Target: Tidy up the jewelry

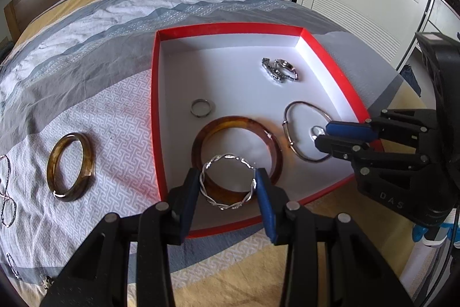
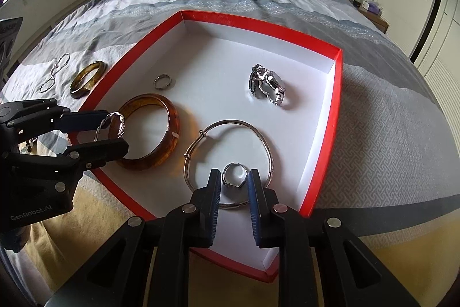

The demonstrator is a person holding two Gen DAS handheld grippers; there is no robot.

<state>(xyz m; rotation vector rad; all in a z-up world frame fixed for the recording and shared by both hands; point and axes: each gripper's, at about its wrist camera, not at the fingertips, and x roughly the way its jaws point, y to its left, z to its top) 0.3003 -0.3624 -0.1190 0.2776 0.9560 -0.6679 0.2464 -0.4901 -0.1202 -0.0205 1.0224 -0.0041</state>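
The left hand-held gripper (image 1: 227, 180) holds a twisted bracelet (image 1: 228, 181) over the red box (image 1: 155, 105). The right hand-held gripper (image 2: 234, 177) pinches a ring (image 2: 234, 177).

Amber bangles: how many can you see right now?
2. One amber bangle lies inside the red box; the other bangle rests on the bedspread outside it. None looks hidden.
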